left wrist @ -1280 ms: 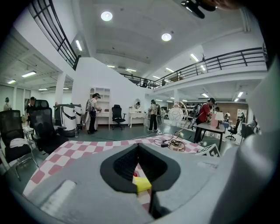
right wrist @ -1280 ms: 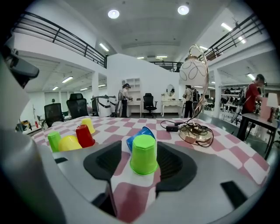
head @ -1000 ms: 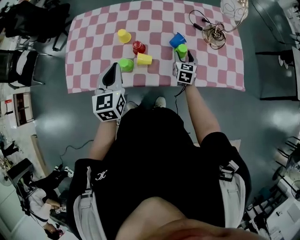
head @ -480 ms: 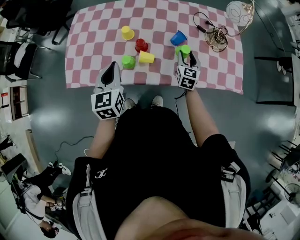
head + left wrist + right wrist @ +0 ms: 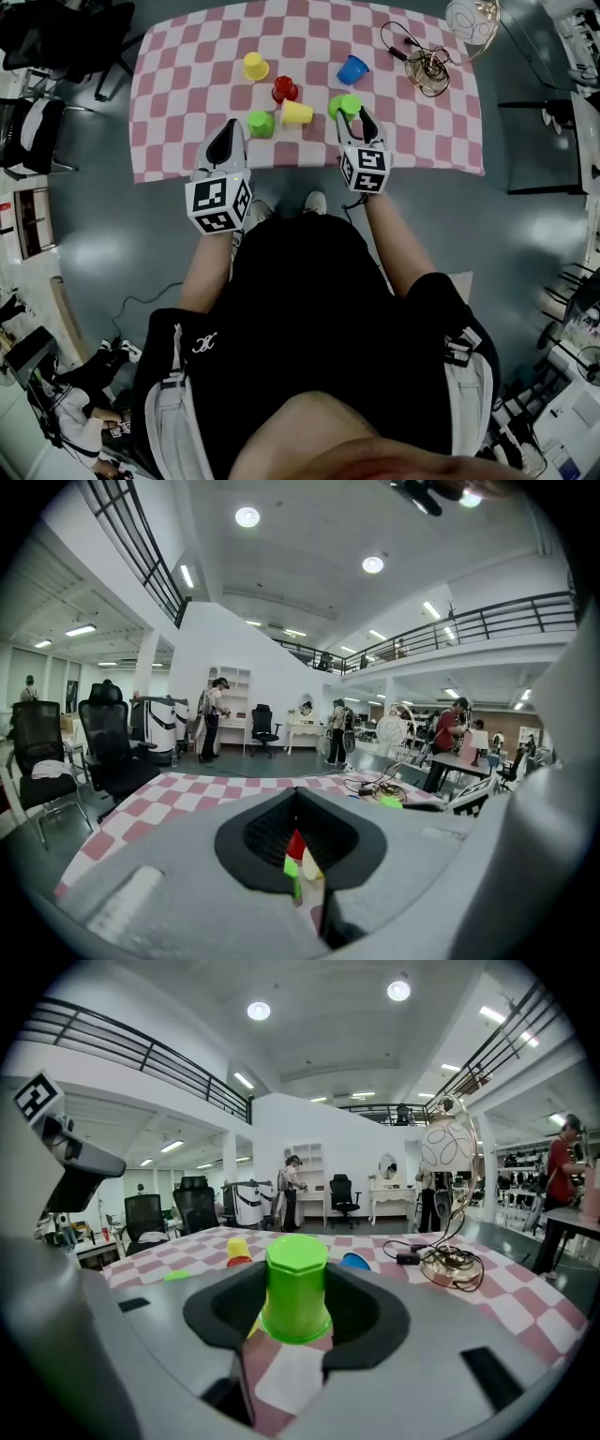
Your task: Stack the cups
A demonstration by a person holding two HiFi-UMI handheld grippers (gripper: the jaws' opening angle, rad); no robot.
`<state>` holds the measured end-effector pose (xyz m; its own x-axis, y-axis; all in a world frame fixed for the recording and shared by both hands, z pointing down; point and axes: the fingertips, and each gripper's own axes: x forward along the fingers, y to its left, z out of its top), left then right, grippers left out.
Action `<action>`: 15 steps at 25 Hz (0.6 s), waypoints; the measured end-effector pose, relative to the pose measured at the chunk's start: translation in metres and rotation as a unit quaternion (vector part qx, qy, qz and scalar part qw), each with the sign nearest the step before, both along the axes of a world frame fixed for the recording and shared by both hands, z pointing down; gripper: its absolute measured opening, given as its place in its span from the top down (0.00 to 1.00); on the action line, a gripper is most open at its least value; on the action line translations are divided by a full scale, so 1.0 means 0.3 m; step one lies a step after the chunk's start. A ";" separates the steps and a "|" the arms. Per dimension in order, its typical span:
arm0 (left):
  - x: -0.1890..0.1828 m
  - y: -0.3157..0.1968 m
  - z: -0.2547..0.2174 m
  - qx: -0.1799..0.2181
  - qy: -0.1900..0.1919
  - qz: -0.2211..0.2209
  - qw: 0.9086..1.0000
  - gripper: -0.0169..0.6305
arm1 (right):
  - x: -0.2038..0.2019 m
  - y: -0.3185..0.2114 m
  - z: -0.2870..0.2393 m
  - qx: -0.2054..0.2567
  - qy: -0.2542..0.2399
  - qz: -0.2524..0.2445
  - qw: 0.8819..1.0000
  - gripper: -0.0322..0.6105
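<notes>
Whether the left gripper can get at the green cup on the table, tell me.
Probably yes: the green cup stands just ahead of the left gripper, nothing between, though its fingers must open.

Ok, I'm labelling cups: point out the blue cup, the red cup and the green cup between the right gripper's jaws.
blue cup (image 5: 352, 69): head view, middle of its body.
red cup (image 5: 284, 89): head view, its middle, seen from above.
held green cup (image 5: 295, 1302): right gripper view, its side wall.

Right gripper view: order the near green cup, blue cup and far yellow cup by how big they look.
1. near green cup: largest, but closest to camera.
2. blue cup, far yellow cup: alike, unranked.
</notes>
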<state>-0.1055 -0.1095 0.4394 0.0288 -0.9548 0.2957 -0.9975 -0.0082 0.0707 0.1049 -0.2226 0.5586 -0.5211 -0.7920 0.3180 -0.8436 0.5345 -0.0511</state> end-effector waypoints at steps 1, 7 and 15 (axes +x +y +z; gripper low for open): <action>-0.009 0.005 0.001 0.000 0.001 0.002 1.000 0.95 | -0.018 0.018 0.004 -0.003 0.000 -0.004 1.000 0.64; -0.055 0.024 0.011 -0.002 0.008 0.010 1.000 0.95 | -0.095 0.118 0.022 -0.016 0.000 -0.025 1.000 0.64; -0.067 0.035 0.006 -0.002 0.010 0.018 1.000 0.95 | -0.191 0.227 0.090 -0.040 0.003 -0.063 0.997 0.64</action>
<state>-0.1256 -0.0990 0.4412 0.0696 -0.9516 0.2992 -0.9949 -0.0442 0.0910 0.0476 -0.1545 0.5857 -0.6127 -0.6922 0.3813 -0.7706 0.6303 -0.0941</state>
